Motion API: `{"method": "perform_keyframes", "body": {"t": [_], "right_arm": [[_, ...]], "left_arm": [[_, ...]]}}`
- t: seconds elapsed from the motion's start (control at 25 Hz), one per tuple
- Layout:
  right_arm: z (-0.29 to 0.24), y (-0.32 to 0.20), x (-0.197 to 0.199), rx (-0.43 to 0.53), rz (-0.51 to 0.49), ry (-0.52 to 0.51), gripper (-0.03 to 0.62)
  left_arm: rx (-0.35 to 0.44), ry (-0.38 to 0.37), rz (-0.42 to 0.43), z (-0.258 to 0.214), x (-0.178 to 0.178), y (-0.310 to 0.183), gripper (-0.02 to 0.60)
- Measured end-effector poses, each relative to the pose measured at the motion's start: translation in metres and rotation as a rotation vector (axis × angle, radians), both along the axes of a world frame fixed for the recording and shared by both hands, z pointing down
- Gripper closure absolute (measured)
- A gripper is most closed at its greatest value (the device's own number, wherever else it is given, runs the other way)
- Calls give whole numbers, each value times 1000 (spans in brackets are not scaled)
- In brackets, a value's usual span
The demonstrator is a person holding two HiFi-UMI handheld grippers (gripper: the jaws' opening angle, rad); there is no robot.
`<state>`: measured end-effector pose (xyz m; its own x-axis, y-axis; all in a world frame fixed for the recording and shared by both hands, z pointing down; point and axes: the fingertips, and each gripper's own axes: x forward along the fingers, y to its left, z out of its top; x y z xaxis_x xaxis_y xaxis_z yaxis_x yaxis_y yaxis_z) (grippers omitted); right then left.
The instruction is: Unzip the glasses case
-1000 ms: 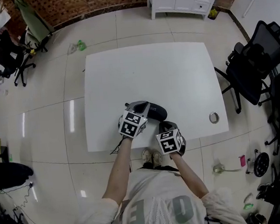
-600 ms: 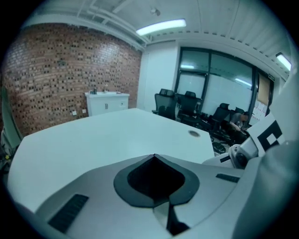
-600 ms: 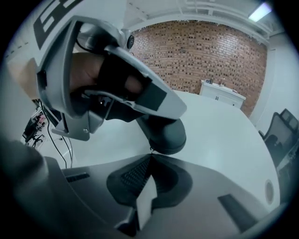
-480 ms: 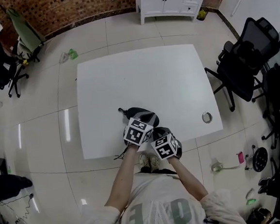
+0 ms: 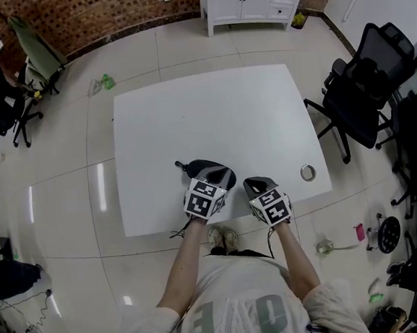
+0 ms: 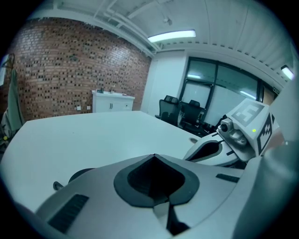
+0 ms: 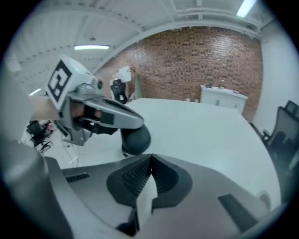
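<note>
While the left gripper [image 5: 219, 176] stays on the case [image 5: 198, 167], low in the middle of the head view by the table's [image 5: 210, 104] near edge, the right gripper [image 5: 253, 186] now stands clear of it. The head view from half a second ago shows its cube tight against the left one. Now it sits off to the right over bare table, well apart from the case.

Its jaws are closed tip to tip. Its own view shows nothing pinched between them, only the white top through the slit below the tips. The left gripper's jaws also meet at the tips. In its own view the dark case lies just below and to the left of them. In the right gripper view those jaws bear on the case's rounded end. Whether they nip a fold of it I cannot tell.

For the task, I read this as the right gripper's pull along the zip ending or slipping, since it ends up to the right with nothing in it. No view shows the zip clearly enough to say whether the case is open. A small black tab [image 5: 180, 164] sticks out at its upper-left end. If the zip is still shut, the right gripper needs to return and take the pull again while the left one pins the case.
</note>
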<state>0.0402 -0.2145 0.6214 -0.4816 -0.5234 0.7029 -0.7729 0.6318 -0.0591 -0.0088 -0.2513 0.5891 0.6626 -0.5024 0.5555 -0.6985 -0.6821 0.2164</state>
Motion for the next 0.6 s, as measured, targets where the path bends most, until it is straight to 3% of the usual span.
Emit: {"method": "perform_keyframes", "body": {"t": [0.08,0.16,0.24,0.28,0.48,0.6], "right_arm": [[1,15,-16,-19,-92,-18,594],[8,28,-32,-33,-116,-10,594],[13,32,-46,-26,-124,4,494],[14,32,-52,-15,-126,22,482],[19,24,-53,37,36,110,482],[21,21,-54,30,113,109,482]], "left_arm": [[-2,-1,-3,0,-1,-1,580],[-11,5,-2,0,-1,-1,580],[-17,11,-2,0,1,0,580],[-20,12,-2,0,2,0,580],[-44,22,-10,1,3,1,580],[-51,54,-27,-2,-1,0,580]]}}
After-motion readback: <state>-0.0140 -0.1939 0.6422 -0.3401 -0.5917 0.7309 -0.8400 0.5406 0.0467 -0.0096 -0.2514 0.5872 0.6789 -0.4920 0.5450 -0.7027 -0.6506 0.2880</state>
